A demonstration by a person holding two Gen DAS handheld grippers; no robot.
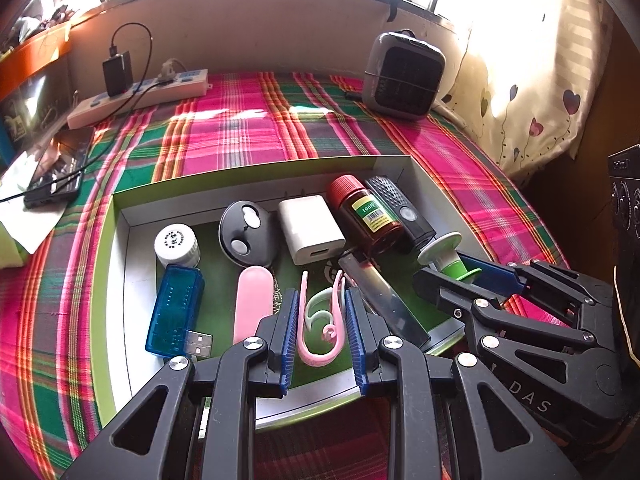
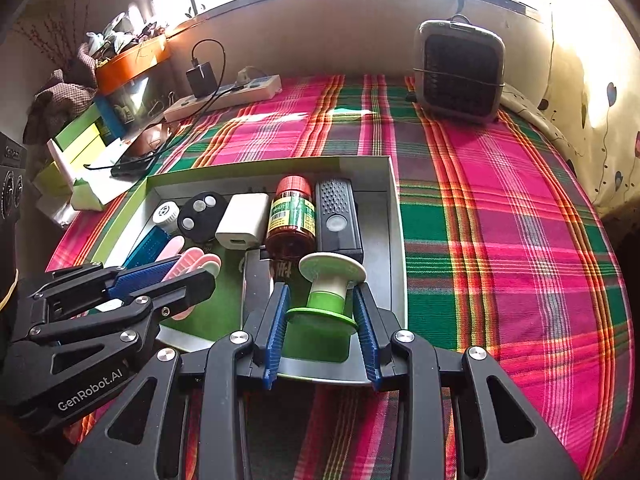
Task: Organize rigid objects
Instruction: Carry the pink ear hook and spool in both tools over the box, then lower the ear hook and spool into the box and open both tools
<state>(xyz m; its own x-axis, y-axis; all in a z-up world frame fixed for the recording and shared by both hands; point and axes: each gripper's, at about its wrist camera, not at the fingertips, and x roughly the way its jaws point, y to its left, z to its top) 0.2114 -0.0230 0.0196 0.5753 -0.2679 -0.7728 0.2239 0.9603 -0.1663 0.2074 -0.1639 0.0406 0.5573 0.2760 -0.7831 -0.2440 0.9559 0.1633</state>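
A shallow green-rimmed box [image 1: 105,264] on the plaid cloth holds a white jar [image 1: 176,245], a blue USB stick [image 1: 176,314], a black remote [image 1: 248,234], a white charger [image 1: 310,228], a red-capped brown bottle [image 1: 366,214], a black device [image 1: 402,210] and a pink case [image 1: 251,304]. My left gripper [image 1: 322,312] is shut on a pink and white clip [image 1: 320,322] over the box's front. My right gripper [image 2: 322,300] is shut on a green and white spool [image 2: 330,286] above the box's front right, also seen in the left wrist view [image 1: 444,254].
A grey fan heater [image 2: 460,70] stands at the back right. A power strip [image 1: 136,98] with a black adapter lies at the back left, a phone [image 1: 56,168] left of the box. Boxes and clutter [image 2: 80,152] sit along the left edge.
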